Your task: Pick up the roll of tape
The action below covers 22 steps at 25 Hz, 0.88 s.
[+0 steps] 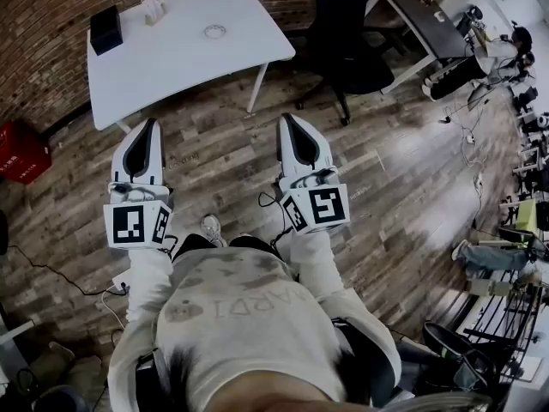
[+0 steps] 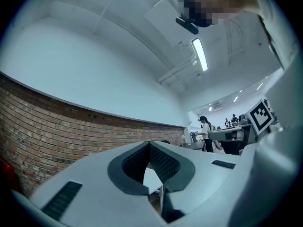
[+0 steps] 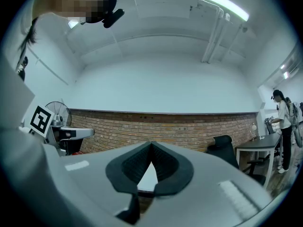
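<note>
The roll of tape [image 1: 214,31], a small clear ring, lies flat on the white table [image 1: 240,50] at the far side of the head view. Both grippers are held over the wooden floor, short of the table's near edge and pointing toward it. My left gripper [image 1: 152,124] is shut with nothing in it; in the left gripper view its dark pads [image 2: 163,162] meet at the tips. My right gripper [image 1: 286,118] is likewise shut and empty, and its pads [image 3: 163,162] touch in the right gripper view. Part of the white tabletop [image 3: 149,178] shows through the gap behind its jaws.
A black box [image 1: 105,29] and a small white holder [image 1: 153,9] stand on the table's far left. A black office chair [image 1: 347,54] and a dark desk [image 1: 420,20] stand to the right. A red crate [image 1: 19,151] is at the left, near the brick wall [image 1: 51,7]. Cables lie on the floor.
</note>
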Tool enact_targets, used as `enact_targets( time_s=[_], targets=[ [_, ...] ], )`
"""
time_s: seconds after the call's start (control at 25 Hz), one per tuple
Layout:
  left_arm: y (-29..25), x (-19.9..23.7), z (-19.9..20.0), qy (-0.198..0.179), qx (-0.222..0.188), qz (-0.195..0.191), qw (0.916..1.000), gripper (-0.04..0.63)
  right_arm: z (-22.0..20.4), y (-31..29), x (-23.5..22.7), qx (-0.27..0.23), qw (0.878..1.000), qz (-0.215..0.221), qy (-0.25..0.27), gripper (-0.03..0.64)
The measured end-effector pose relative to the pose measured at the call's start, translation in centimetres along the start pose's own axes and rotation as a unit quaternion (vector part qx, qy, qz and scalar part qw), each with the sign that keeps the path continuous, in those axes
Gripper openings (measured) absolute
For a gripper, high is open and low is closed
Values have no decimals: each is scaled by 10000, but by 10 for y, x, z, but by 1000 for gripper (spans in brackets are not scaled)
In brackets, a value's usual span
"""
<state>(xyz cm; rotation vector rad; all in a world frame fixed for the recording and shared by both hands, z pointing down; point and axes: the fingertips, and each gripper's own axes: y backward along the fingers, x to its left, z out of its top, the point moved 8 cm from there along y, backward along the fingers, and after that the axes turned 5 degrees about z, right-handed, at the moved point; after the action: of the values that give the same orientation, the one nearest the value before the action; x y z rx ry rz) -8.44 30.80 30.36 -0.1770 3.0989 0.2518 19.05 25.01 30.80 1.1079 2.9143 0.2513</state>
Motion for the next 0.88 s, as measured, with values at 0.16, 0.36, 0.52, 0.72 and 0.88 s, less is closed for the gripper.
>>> enact_targets(
  time_s=[0.16,0.36,0.52,0.72,0.88],
  targets=[
    [-26,17,-6,14,-13,-36,10000,6,-4,-26,-10,-35,9999,-117,11,11],
    [-53,36,-9,3,-41,-107,9999,6,-7,-57,-15,-72,9998,-178,1,9],
    [-65,55,-14,36,-29,-174,9998,6,-11,-77,-10,-75,9997,-223,-21,11],
    [-76,68,-24,103,13,-239,9997,6,-18,-91,-7,8,9997,-264,-20,11],
    [-87,76,-29,164,40,-265,9995,6,-20,-103,-12,56,9995,-308,-50,11]
  ],
)
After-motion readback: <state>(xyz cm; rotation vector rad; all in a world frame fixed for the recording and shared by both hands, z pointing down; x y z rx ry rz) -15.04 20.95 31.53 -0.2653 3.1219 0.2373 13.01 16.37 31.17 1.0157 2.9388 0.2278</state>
